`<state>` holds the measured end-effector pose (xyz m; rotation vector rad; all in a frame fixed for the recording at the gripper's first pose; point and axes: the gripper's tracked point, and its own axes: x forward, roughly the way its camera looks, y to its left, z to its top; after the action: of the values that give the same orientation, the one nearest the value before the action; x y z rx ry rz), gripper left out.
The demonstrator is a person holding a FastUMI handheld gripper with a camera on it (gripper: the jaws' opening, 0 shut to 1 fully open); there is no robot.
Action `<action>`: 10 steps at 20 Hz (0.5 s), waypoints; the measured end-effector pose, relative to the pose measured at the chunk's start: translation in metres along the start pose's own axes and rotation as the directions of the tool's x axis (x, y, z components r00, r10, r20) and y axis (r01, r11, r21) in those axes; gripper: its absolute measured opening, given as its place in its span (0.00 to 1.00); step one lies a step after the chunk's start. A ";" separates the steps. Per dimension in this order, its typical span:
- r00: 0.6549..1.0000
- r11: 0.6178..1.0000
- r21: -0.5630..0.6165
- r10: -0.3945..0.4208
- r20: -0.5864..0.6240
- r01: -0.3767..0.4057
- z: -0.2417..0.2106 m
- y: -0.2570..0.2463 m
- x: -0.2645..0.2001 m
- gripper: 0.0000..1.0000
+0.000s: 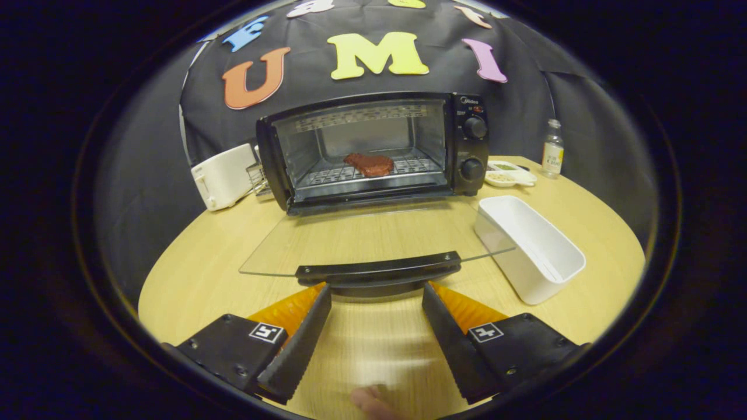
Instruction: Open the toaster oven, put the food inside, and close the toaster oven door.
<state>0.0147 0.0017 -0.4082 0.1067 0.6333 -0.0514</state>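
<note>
— Where's the food?

— The food (368, 164), a reddish slab, already lies on the rack inside the toaster oven (373, 149), which stands at the back of the counter (198, 274). What's left, I judge, is the door.

— And the door?

— The glass door (373, 236) is dropped flat, and its handle (378, 270) sits just ahead of my gripper (376, 297). My jaws stand wide apart with nothing between them, fingertips (318, 297) near the handle's ends.

— How will it handle?

— The pane looks fragile and likely slick, so I'd leave it alone. The handle bar looks stiff, the right place to take hold or lift from beneath. The door should be light on its hinge, yet I'd guess it may snap shut near the top, so ease it. The white tub (534, 248) lies just beside the door's right corner; worth minding.
</note>
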 end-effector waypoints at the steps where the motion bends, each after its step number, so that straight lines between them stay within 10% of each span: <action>1: 1.000 1.000 0.003 -0.001 0.002 0.001 0.000 0.000 0.000 1.00; 10: 0.999 1.000 0.013 -0.014 0.044 0.013 0.015 0.004 -0.010 1.00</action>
<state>0.0157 0.0045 -0.3896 0.1135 0.5901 -0.0708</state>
